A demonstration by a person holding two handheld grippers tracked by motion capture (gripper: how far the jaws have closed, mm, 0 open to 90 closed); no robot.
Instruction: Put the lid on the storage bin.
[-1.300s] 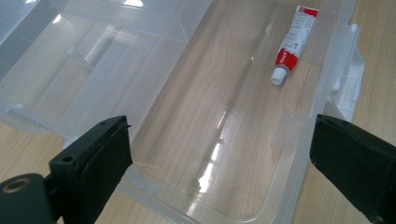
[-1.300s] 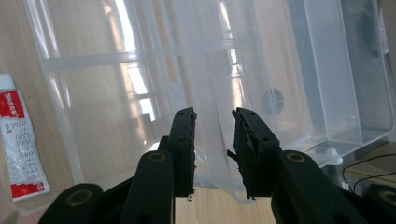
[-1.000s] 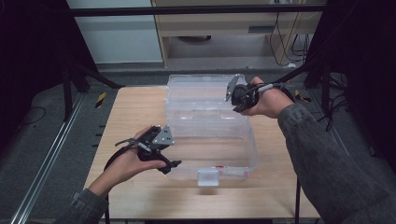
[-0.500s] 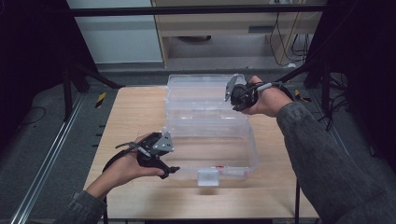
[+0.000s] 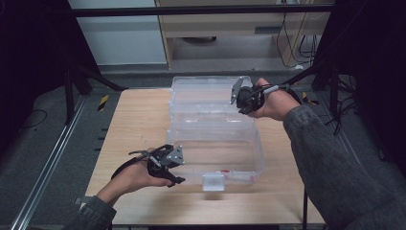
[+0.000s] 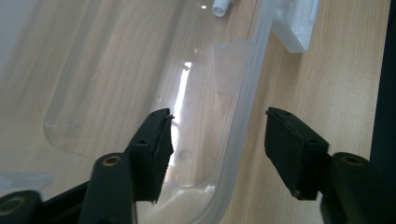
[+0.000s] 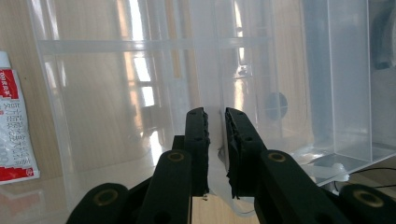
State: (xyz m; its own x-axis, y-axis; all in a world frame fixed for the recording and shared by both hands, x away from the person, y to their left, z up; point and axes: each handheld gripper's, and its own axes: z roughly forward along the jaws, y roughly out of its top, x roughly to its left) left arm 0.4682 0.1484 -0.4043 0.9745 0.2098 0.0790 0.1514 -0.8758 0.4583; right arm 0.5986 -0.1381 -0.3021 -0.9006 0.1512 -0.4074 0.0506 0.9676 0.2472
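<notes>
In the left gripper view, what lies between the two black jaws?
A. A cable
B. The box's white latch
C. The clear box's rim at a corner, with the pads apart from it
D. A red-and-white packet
C: the left gripper straddles the rim of the clear box near a rounded corner; gaps show beside both pads.

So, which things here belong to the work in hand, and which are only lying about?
In the work:
- clear plastic box, left gripper at its near left corner, jaws either side of the wall, closing, not yet touching
- open lid, right gripper shut on it

Lying about:
- red and white tube inside the box
- yellow and black object on the floor
</notes>
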